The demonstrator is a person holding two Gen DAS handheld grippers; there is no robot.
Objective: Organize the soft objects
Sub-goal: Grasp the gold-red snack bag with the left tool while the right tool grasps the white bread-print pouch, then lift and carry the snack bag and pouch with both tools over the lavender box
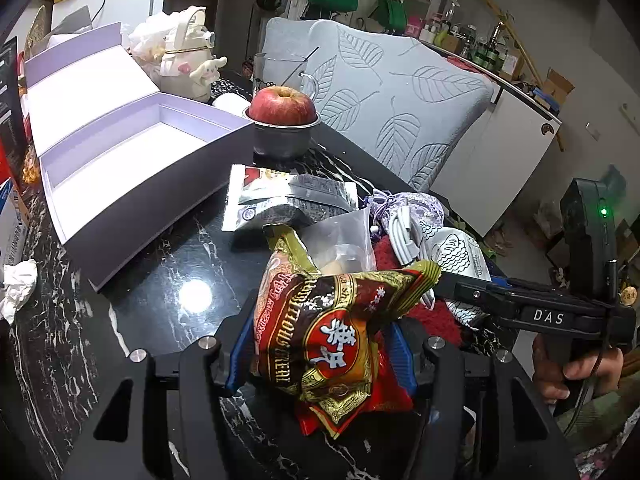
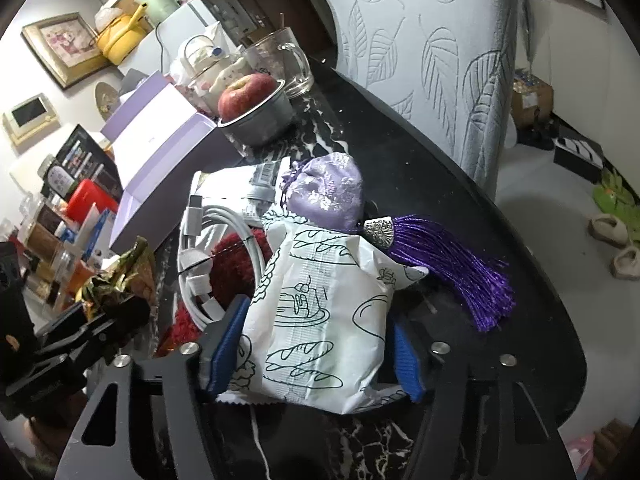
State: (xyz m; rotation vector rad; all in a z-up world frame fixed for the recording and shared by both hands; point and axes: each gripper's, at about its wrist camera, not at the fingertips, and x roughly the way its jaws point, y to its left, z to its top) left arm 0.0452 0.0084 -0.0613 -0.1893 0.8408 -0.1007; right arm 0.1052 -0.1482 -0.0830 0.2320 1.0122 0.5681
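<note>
My left gripper (image 1: 320, 356) is shut on a brown, red and gold snack bag (image 1: 332, 328), held above the black marble table (image 1: 168, 264). My right gripper (image 2: 316, 354) has its blue pads around a white bread packet (image 2: 320, 320) with drawn loaves. Whether it squeezes the packet I cannot tell. A lilac sachet (image 2: 326, 196) with a purple tassel (image 2: 452, 268), a coiled white cable (image 2: 216, 256) and a red fuzzy cloth (image 2: 232, 264) lie by the packet. A silver snack bag (image 1: 284, 200) lies beyond. The open lilac box (image 1: 132, 160) stands empty at the left.
An apple (image 1: 282, 106) sits in a metal bowl (image 1: 280, 140) behind the pile, with a glass mug (image 1: 276, 68) and a white toy bottle (image 1: 188, 56). A leaf-pattern chair back (image 1: 392, 100) stands at the table's far edge. Crumpled tissue (image 1: 18, 284) lies at the left.
</note>
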